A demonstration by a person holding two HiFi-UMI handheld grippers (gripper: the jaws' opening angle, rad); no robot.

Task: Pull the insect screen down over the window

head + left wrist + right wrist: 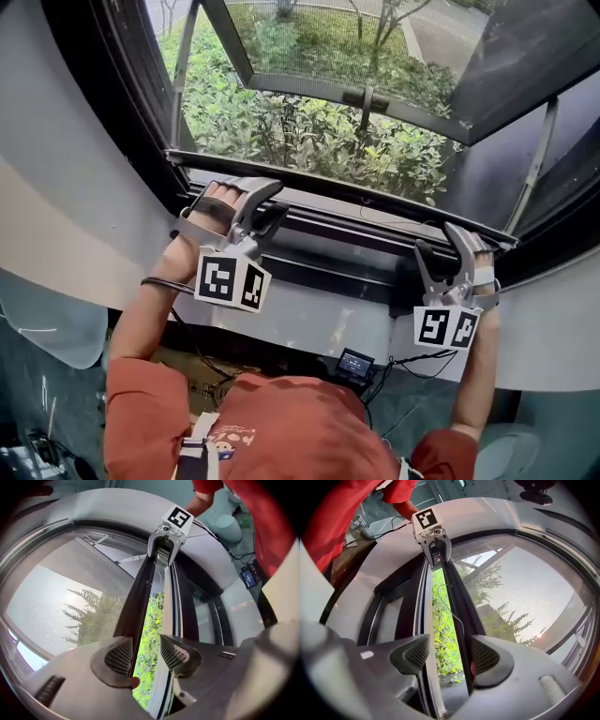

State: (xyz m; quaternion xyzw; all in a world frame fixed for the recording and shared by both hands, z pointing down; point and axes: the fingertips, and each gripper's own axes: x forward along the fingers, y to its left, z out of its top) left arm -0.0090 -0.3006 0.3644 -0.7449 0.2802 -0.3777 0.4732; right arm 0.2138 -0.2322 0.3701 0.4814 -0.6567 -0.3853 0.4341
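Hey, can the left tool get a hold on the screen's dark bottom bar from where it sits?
Probably yes. The left tool stands open, with the dark bottom bar running between its jaws and lying against one of them. Nothing appears to block it.

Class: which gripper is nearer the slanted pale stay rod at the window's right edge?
Right. The right gripper sits just below and left of the stay rod; the left gripper is much farther off to the left.
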